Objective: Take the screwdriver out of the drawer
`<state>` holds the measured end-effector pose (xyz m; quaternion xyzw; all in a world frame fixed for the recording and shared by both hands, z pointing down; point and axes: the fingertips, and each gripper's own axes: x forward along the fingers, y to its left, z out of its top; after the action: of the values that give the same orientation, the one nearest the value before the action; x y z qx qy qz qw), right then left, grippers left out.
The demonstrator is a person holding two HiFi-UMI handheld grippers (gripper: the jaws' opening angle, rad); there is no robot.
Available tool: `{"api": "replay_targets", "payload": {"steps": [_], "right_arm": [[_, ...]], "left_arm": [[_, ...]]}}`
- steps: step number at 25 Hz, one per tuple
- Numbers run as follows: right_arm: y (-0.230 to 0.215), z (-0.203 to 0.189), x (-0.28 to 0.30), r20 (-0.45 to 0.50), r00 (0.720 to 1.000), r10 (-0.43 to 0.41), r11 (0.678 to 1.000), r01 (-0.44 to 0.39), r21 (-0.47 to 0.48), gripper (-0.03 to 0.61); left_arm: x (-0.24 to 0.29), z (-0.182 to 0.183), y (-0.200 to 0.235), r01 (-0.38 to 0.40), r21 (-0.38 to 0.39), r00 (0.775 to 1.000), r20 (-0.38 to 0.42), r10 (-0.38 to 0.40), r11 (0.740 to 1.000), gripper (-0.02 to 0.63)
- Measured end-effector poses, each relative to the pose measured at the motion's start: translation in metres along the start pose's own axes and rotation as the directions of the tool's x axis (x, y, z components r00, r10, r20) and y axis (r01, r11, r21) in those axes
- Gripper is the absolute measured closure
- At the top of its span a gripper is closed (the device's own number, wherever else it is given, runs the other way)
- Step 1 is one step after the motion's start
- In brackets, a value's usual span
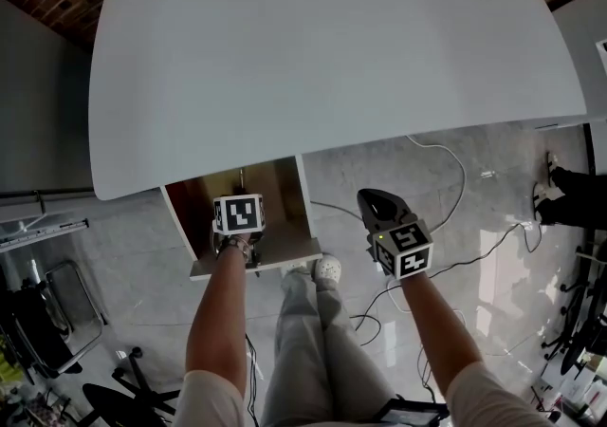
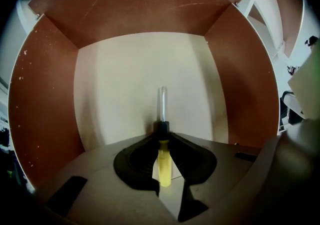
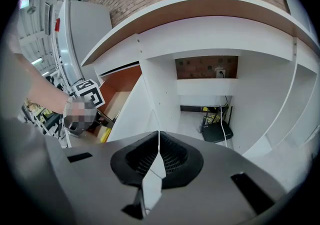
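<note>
1. Looking down on the white tabletop (image 1: 332,55), taking up most of the upper head view.
2. Finding the drawer (image 1: 193,212) pulled out below the tabletop's near edge, showing brown walls and a pale floor (clearest in the left gripper view).
3. Reaching steeply down into that drawer with the left gripper (image 2: 162,132), clamping its dark pads narrowly against both sides of a yellow handle.
4. Holding the right gripper (image 3: 159,136) out in the open, to the right of the drawer and well apart from it, jaws pressed together on nothing, aiming under the table.
5. Gripping the screwdriver (image 2: 164,166) inside the drawer, its long axis running straight along the left jaws' line: yellow handle nearest the camera, then a black collar, then the metal shaft pointing away over the pale floor toward the far brown wall.
</note>
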<state>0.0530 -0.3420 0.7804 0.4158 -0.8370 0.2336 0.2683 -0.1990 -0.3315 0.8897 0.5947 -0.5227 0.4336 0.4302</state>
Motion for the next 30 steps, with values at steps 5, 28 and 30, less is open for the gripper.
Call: {"api": "replay_targets", "payload": {"steps": [5,28,30], "right_arm": [[0.004,0.004,-0.001,0.005,1.0,0.007,1.0,-0.007,-0.001,0.558],[0.01,0.068,-0.065,0.061,0.998,-0.024,0.999,0.025,-0.022,0.558],[0.015,0.079,-0.074,0.063,0.998,-0.016,1.0,0.018,-0.025,0.558]], "left_arm": [[-0.006,0.004,-0.003,0.076,-0.075,0.997,0.025,-0.074,0.994,0.535],[-0.103,0.015,-0.022,0.204,-0.123,0.966,0.186,-0.18,0.971,0.535],[-0.117,0.018,-0.022,0.209,-0.121,0.962,0.202,-0.182,0.97,0.535]]}}
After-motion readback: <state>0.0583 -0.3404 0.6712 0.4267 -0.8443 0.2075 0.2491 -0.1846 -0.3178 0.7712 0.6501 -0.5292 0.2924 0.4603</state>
